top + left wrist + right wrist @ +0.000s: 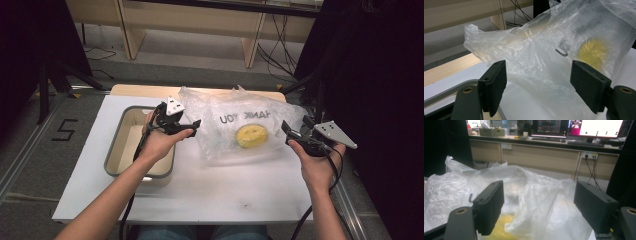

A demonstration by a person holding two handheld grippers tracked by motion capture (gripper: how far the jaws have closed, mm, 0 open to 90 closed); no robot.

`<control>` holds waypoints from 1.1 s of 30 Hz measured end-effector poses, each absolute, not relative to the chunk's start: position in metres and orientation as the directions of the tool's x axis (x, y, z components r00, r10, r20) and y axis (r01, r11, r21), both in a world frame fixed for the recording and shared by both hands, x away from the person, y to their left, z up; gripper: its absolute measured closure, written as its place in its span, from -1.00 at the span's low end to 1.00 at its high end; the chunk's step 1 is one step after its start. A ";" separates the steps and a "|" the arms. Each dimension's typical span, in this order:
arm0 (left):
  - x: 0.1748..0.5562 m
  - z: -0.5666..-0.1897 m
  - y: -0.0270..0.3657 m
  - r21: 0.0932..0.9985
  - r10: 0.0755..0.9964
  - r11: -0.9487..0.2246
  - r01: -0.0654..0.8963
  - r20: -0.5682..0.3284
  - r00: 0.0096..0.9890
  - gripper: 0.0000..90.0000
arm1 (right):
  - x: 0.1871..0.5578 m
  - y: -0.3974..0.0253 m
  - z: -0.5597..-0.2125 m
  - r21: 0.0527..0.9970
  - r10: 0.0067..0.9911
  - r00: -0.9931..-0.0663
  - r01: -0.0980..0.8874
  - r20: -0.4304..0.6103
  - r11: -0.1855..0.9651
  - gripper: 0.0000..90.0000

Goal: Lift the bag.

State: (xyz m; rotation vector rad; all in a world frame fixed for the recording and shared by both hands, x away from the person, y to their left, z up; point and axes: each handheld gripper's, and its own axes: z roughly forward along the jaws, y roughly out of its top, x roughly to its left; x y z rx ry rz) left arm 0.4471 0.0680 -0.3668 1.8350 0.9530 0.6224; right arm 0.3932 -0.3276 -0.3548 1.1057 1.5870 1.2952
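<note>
Your left hand comes in from about 7 o'clock in the high view, forearm angled up over the near rim of the grey tray, wrist bent so the left gripper points toward 3 o'clock at the plastic bag. Its fingers stand wide apart with nothing between them; in the left gripper view the crumpled side of the bag fills the gap behind them but is not pinched, and the tips sit just beside the bag's left edge.

Your right hand rises from about 5 o'clock, forearm nearly straight up the worktop's right edge, palm wrapped round the handle with the grey plate on top. The right gripper aims toward 9 o'clock at the bag's right side. Its fingers are also spread wide and hold nothing; the right gripper view looks over loose folds of the film lying between and beyond them.

The bag lies at the middle of the white worktop, between your two grippers, rumpled and clear, with dark printed letters on top. A yellow round object sits inside it, nearer your right gripper, toward the bag's 5 o'clock part. The tray rests at 9 o'clock of the bag, just beside it
</note>
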 end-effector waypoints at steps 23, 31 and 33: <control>0.388 -0.389 0.092 0.895 0.734 -0.331 0.298 0.046 0.678 -0.37 | 0.353 -0.338 -0.399 0.950 0.893 -0.448 0.262 -0.038 0.172 -0.38; 0.365 -0.402 0.099 0.894 0.697 -0.353 0.276 0.055 0.715 -0.38 | 0.329 -0.346 -0.416 0.947 0.890 -0.456 0.283 -0.005 0.150 -0.36; 0.365 -0.404 0.101 0.893 0.701 -0.351 0.280 0.052 0.711 -0.39 | 0.327 -0.347 -0.418 0.948 0.891 -0.455 0.284 0.000 0.145 -0.36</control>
